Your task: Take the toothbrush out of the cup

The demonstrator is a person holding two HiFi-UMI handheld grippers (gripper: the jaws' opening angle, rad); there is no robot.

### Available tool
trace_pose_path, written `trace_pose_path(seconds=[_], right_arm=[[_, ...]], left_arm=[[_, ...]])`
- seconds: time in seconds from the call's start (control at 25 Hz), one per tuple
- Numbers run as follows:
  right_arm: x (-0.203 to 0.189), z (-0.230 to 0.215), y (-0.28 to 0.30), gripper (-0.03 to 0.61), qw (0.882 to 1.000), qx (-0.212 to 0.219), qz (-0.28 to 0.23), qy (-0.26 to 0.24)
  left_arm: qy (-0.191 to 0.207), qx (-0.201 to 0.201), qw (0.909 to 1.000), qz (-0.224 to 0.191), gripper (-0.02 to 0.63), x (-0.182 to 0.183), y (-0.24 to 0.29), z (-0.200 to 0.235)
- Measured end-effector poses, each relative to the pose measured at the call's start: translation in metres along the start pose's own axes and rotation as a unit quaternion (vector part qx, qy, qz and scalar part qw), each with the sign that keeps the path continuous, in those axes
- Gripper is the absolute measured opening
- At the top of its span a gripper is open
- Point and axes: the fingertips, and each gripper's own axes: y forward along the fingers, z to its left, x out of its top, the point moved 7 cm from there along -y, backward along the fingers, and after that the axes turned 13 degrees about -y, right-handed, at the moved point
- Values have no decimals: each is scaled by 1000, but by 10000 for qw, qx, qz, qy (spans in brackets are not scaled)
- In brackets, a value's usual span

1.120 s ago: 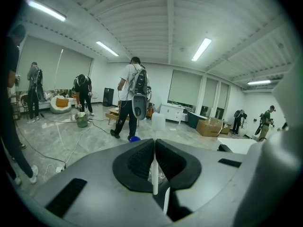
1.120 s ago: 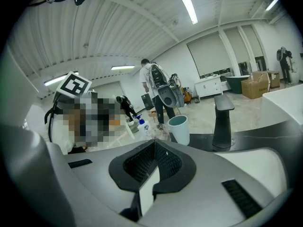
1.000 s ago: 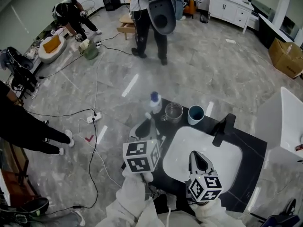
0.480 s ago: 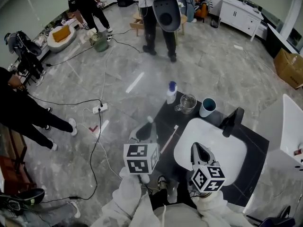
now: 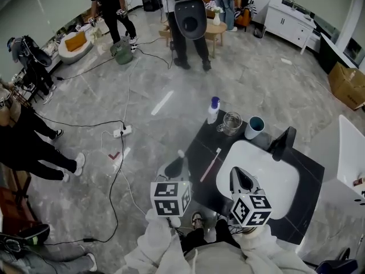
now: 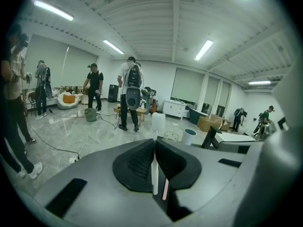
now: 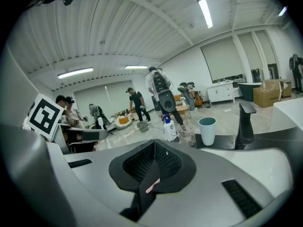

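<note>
Clamping the white toothbrush (image 6: 154, 162) lengthwise between its jaws, my left gripper (image 6: 155, 141) holds it out of the teal cup (image 5: 255, 127), well to that cup's left, the brush head poking past the jaw tips. My right gripper (image 7: 153, 141), jaws pressed together on nothing, hovers nearer me than the cup, well apart from it.

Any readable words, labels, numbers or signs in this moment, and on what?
No words or numbers can be read.
Left claw and right claw: their cubes bear square black-and-white markers, no letters.
Spray bottle: any print too small to read.
Red tick mark on the floor.
</note>
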Motion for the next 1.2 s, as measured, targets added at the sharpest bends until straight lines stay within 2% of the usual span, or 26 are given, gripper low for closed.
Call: trace_pose_path(seconds=[0.32,0.48,0.8,1.2], right_arm=[[2,0,9,23,9999,-119,4,-93],[-7,-4,18,22,9997,-199,114,58],[-40,-20,38,23,9971,-493,439,377],[-68,-32,56,23,9932,-654,794,543]], left_arm=[[-61,61,9998,184,18,-14,-7,19],[-54,121,9989,447,18,-22,-1,26],[162,122,9933,1141,18,-49,32,37],[323,-135,9859,1639,18,-64,81,46]])
